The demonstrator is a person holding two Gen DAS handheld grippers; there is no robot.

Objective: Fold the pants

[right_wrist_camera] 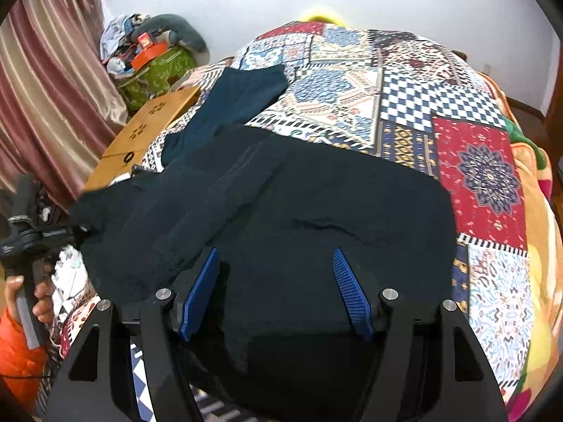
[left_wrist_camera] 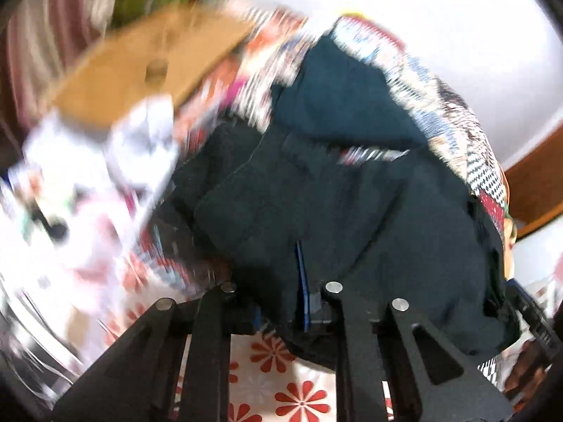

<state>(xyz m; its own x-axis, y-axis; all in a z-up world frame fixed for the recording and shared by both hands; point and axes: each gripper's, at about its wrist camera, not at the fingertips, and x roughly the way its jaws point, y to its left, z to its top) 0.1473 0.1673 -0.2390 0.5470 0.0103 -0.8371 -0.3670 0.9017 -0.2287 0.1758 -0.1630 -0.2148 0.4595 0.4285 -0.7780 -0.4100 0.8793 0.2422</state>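
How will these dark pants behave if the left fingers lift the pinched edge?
Likely floppy: the dark pants already crease and drape over the patchwork quilt. Probably light, bunching at the left gripper, so the rest should trail and sag.

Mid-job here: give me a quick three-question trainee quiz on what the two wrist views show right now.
1. True or false: the left gripper is shut on the pants.
2. The right gripper is: A) shut on the pants; B) open, pads apart over the dark cloth; C) holding the wooden board.
3. What do the pants lie on?

Key:
1. True: its blue pads are pressed together with dark cloth between them.
2. B.
3. A patchwork quilt.
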